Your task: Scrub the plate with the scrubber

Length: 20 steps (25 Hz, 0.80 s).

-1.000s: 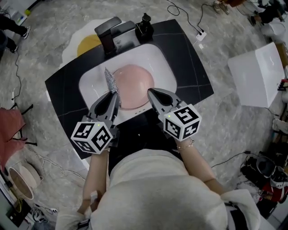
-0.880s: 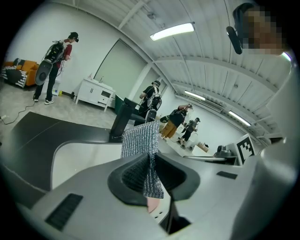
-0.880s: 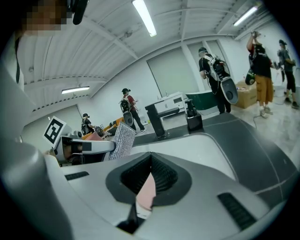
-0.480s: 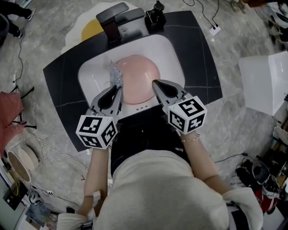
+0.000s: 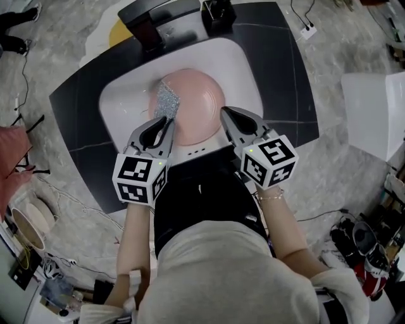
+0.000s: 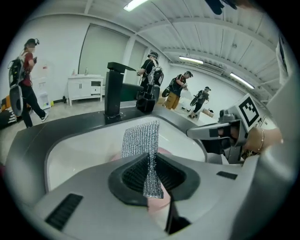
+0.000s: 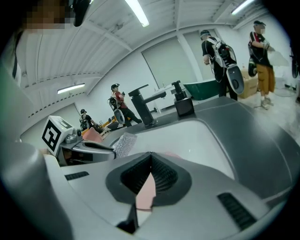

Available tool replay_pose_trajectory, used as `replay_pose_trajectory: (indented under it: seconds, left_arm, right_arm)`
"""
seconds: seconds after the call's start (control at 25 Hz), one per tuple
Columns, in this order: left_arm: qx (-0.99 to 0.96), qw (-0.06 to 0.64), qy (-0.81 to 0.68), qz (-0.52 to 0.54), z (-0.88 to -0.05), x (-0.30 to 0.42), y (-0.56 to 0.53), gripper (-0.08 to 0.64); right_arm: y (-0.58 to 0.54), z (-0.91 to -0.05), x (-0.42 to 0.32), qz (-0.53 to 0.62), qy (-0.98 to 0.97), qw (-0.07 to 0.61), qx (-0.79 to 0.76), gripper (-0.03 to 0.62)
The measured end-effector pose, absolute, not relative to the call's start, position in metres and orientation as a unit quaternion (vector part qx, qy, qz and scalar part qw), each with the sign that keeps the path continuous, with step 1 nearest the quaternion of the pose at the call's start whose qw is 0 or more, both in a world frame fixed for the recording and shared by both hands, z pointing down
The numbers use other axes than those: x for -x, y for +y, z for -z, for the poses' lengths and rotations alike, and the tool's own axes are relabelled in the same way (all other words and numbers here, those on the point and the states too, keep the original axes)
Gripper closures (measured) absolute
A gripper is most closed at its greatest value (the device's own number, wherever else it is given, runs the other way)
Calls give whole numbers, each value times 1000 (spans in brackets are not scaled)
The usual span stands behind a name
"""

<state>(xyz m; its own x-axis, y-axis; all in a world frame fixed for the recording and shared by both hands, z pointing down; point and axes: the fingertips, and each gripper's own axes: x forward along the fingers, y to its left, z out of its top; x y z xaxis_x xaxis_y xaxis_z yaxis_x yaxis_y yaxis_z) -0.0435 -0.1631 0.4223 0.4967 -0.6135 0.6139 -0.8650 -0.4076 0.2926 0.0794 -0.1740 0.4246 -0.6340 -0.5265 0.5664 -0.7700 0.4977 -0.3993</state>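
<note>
A pink plate [image 5: 197, 101] lies in the white sink [image 5: 120, 107]. My left gripper [image 5: 164, 121] is shut on a silver mesh scrubber [image 5: 168, 101], which rests against the plate's left part. In the left gripper view the scrubber [image 6: 140, 140] stands up out of the closed jaws, with pink plate [image 6: 157, 202] below. My right gripper [image 5: 225, 114] is shut on the plate's near right rim. The right gripper view shows a pink edge of the plate [image 7: 146, 190] pinched between the jaws, with the scrubber [image 7: 123, 144] to the left.
A black faucet [image 5: 149, 19] and a black soap dispenser [image 5: 218, 11] stand behind the sink on the black counter [image 5: 278, 76]. A white box [image 5: 376, 107] sits on the floor to the right. Several people stand in the room beyond.
The left gripper carried the scrubber from the plate's left rim further onto the plate. The right gripper stayed on the plate's rim. The head camera moved closer over the sink.
</note>
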Motion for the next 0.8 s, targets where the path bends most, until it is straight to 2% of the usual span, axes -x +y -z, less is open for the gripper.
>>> replay_pose_trajectory:
  seconds: [0.32, 0.6, 0.8]
  left_arm:
    - [-809, 329, -425, -238, -454, 34, -169, 497]
    - [-804, 352, -367, -309, -490, 19, -155, 497]
    - [-801, 359, -331, -345, -505, 11, -150, 497]
  right_arm:
    - [-181, -448, -66, -329, -849, 214, -353, 586]
    - [-187, -453, -64, -341, -846, 208, -353, 586]
    - [-184, -454, -69, -311, -847, 255, -348, 586]
